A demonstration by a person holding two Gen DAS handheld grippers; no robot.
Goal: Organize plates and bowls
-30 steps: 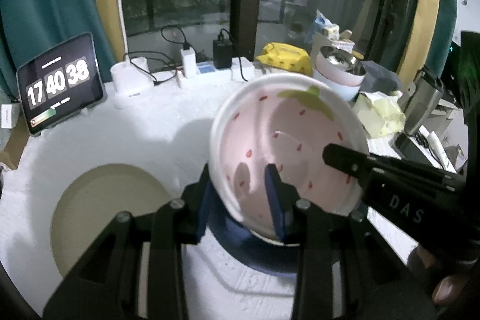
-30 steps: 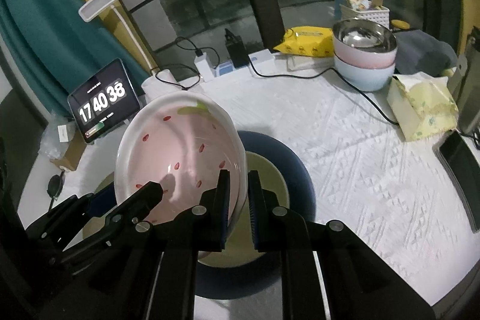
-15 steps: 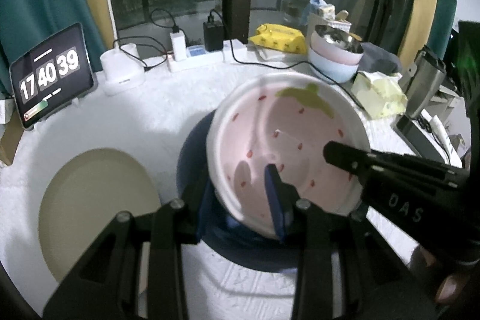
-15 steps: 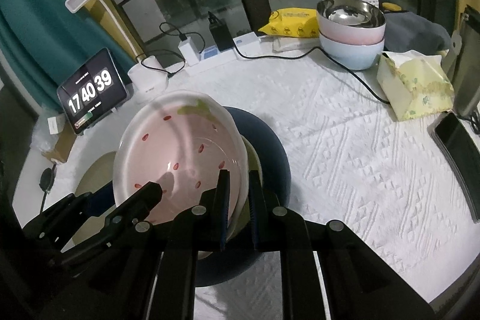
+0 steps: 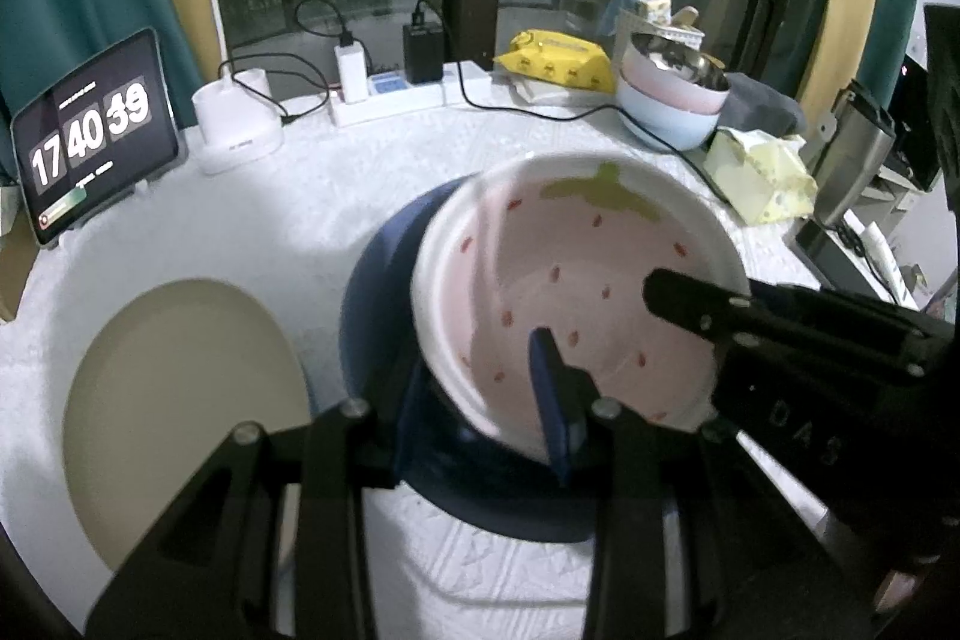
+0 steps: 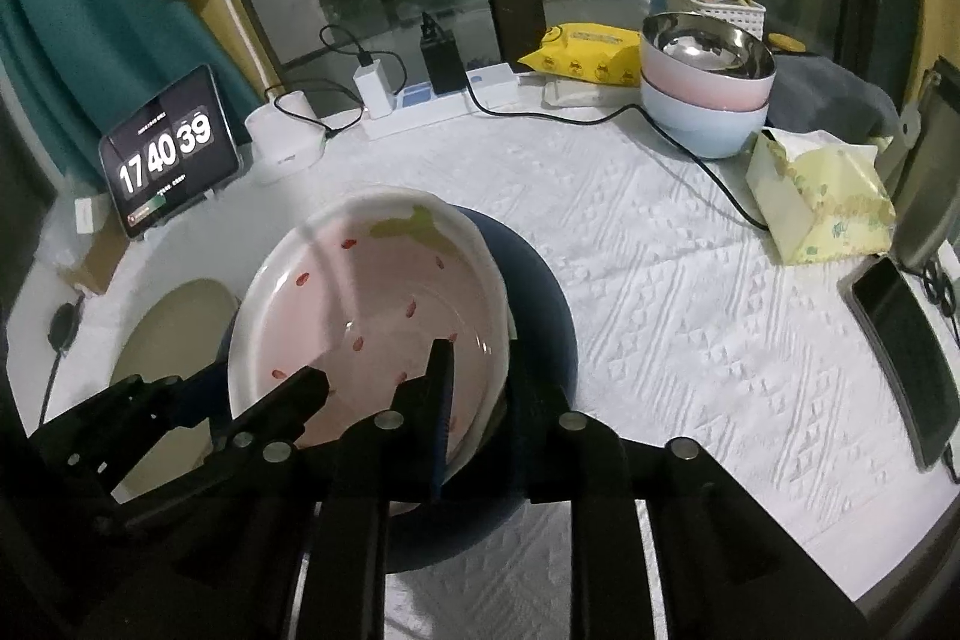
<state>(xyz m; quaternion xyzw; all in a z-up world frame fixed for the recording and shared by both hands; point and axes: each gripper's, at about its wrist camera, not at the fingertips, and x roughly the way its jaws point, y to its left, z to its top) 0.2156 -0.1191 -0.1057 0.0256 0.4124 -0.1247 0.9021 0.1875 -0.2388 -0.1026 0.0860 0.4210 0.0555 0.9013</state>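
Observation:
A pink strawberry-patterned bowl (image 5: 576,280) (image 6: 372,304) sits tilted over a dark blue plate (image 5: 372,292) (image 6: 540,304) on the white tablecloth. My left gripper (image 5: 480,412) is shut on the bowl's near rim, one pad inside and one outside. My right gripper (image 6: 483,400) straddles the bowl's right rim; its jaws are opening and a gap shows beside the rim. A beige plate (image 5: 180,388) (image 6: 174,328) lies flat to the left. Three nested bowls (image 5: 672,100) (image 6: 708,100), steel, pink and blue, stand at the back right.
A tablet clock (image 6: 168,154) and a white lamp base (image 6: 288,136) stand at the back left. A power strip (image 6: 432,106) trails a black cable across the cloth. A yellow tissue pack (image 6: 822,196) and a phone (image 6: 906,334) lie at the right edge.
The right gripper's jaws have spread apart from the bowl's rim. The bowl has sunk lower over the blue plate, covering its middle. The left grip is unchanged.

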